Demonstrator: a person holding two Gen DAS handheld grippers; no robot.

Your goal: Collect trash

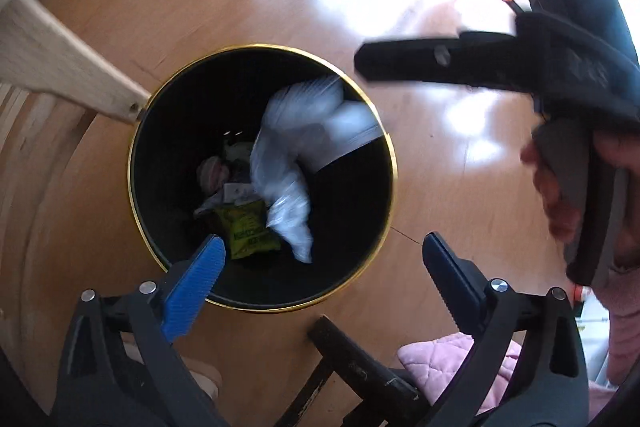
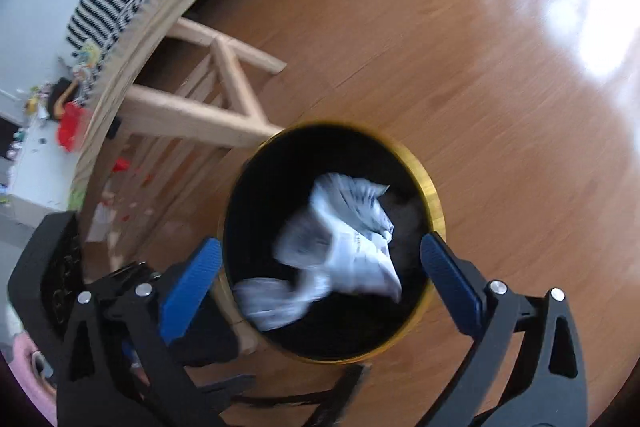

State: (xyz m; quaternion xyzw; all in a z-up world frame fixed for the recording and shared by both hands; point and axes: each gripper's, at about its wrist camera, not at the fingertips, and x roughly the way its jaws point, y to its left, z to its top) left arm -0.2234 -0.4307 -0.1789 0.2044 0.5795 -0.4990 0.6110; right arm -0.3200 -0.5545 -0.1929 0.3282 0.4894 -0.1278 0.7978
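A black bin with a gold rim [image 1: 132,163] stands on the wooden floor, seen from above. A crumpled white plastic bag [image 1: 296,155] is inside it, blurred, touching no gripper. Below it lie a yellow-green wrapper [image 1: 248,231] and other scraps. My left gripper [image 1: 324,267] is open and empty over the bin's near edge. The bin [image 2: 434,195] and white bag [image 2: 344,247] also show in the right wrist view, where my right gripper [image 2: 320,267] is open and empty above the bin. The right gripper also shows in the left wrist view [image 1: 440,61], above right of the bin.
A light wooden table leg frame [image 2: 224,99] stands left of the bin, touching its rim. A dark wooden chair part [image 1: 356,355] and a pink quilted cloth [image 1: 440,359] are at the near edge. Scraps of red and white litter [image 2: 120,187] lie under the table.
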